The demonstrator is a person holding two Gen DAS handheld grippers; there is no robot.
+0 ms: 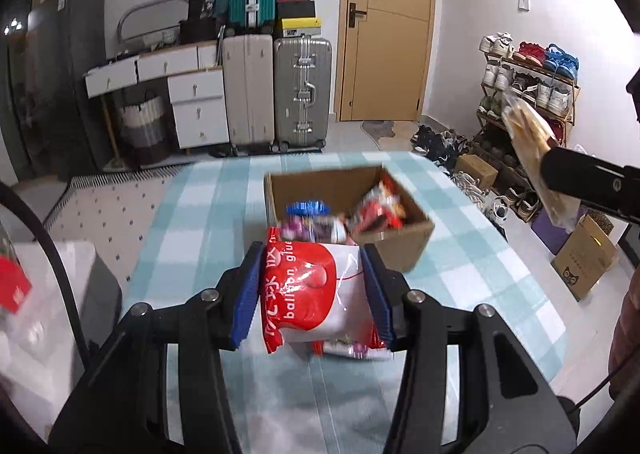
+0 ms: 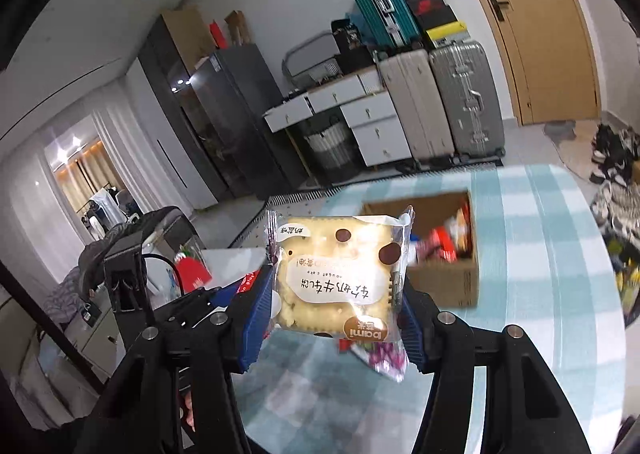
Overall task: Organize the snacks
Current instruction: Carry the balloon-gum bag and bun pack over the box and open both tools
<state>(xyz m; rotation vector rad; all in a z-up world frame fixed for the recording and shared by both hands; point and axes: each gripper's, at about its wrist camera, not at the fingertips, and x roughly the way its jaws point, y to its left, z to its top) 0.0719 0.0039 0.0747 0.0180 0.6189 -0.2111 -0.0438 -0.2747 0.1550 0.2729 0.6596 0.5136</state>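
Snack packets, 2 held, with more in a box.

Item 1: red and white plastic packet printed "balloon glue" [image 1: 316,294], centre of the left wrist view. It sits clamped between the 2 blue ribbed pads of the left gripper [image 1: 316,296], one pad pressing each side edge, with the packet's top edge reaching past the fingertips toward the box. It is held above the table.

Item 2: clear-wrapped pale square nougat cake packet with brown dots and a "bami" label [image 2: 338,278], centre of the right wrist view. The right gripper [image 2: 334,302] grasps it by both side seams between its blue pads [image 2: 256,314], print upside down to the camera. In the left wrist view the same packet shows blurred at the right edge of the frame.

Item 3: open brown cardboard box [image 1: 404,242], resting on the table beyond both grippers, upper centre of the left wrist view. Contents: red wrappers [image 1: 380,210] and a blue-trimmed packet [image 1: 308,210], blurred.

Item 4: purple and silver foil packet [image 2: 384,360], lying on the cloth below the nougat cake packet, lower centre of the right wrist view.

Surface: table covered with a pale blue and white checked cloth [image 1: 208,222].
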